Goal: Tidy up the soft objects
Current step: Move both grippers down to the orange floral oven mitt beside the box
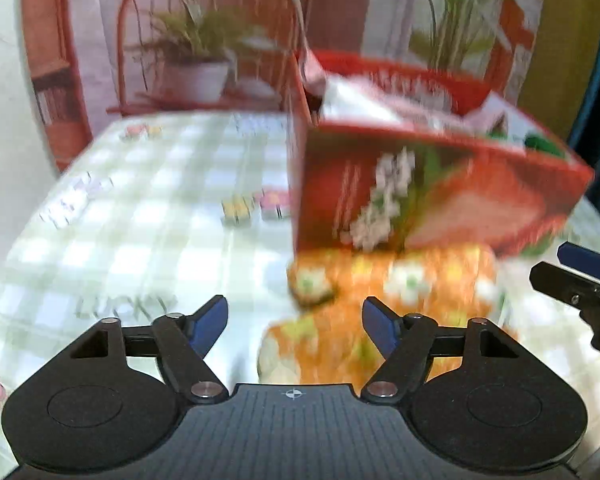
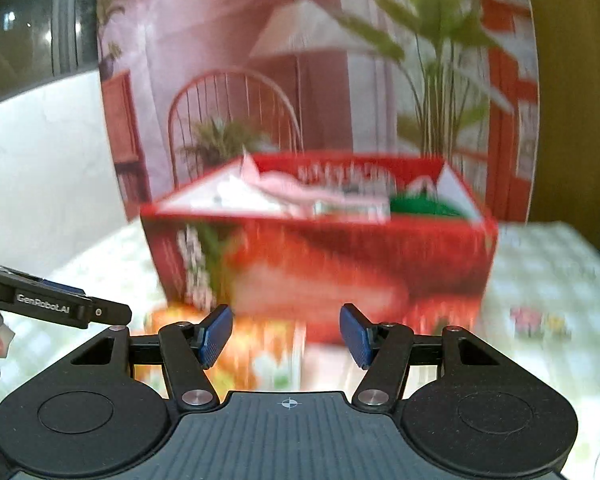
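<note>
An orange cloth with white flowers [image 1: 384, 304] lies crumpled on the table, right in front of a red printed box [image 1: 420, 188]. My left gripper [image 1: 295, 328] hovers over the near edge of the cloth, open, with nothing pinched between its blue pads. In the right wrist view the box [image 2: 320, 260] holds pink and white fabrics [image 2: 284, 196] and a green soft item [image 2: 424, 204]. My right gripper [image 2: 286, 336] is open before the box, the orange cloth [image 2: 236, 344] below and left of it. Both views are blurred.
The table has a green-and-white checked cover [image 1: 140, 220] with small flower prints. A printed backdrop of a chair and plants [image 2: 236, 120] stands behind the box. The other gripper shows at each view's edge [image 1: 580, 280] [image 2: 60, 304].
</note>
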Available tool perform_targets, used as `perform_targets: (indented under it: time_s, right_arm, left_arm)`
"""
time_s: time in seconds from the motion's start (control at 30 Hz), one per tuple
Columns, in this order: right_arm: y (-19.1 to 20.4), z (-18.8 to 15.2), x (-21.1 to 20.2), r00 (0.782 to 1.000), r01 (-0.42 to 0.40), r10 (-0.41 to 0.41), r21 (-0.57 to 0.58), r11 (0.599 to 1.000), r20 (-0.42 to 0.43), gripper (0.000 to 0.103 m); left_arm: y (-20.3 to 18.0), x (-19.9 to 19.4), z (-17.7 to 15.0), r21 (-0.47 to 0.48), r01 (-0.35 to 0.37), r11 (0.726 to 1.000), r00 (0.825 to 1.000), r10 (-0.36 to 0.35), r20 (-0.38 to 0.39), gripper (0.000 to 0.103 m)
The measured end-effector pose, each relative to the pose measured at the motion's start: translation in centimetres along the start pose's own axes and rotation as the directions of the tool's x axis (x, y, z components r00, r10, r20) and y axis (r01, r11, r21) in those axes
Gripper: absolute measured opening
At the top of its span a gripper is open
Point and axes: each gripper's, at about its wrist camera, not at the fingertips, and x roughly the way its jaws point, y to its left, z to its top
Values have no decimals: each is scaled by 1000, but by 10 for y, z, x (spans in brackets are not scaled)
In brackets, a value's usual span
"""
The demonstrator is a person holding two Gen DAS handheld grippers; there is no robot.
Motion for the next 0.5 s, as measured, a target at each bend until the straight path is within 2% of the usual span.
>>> perform_targets:
  time_s: [0.1,0.2,0.4,0.5]
  right_arm:
    - [-8,-14,3,999,7,-5,38,999,-49,56]
    - [-16,-23,9,997,25,-19,73,997,-80,56]
    - [-25,-33,14,994,7,2,85,996,-109,55]
    - [-32,-36,13,993,46,-36,80,996,-116,55]
  left_arm:
    - [-4,19,-8,34,21,999,996,-18,-85,54]
    - [-13,23,-13,104,20,994,997,-12,-73,54]
    - [-29,28,-10,165,97,982,994,-87,-63,54]
    - [-39,30,-10,182,113,977,993,-104,-59,55]
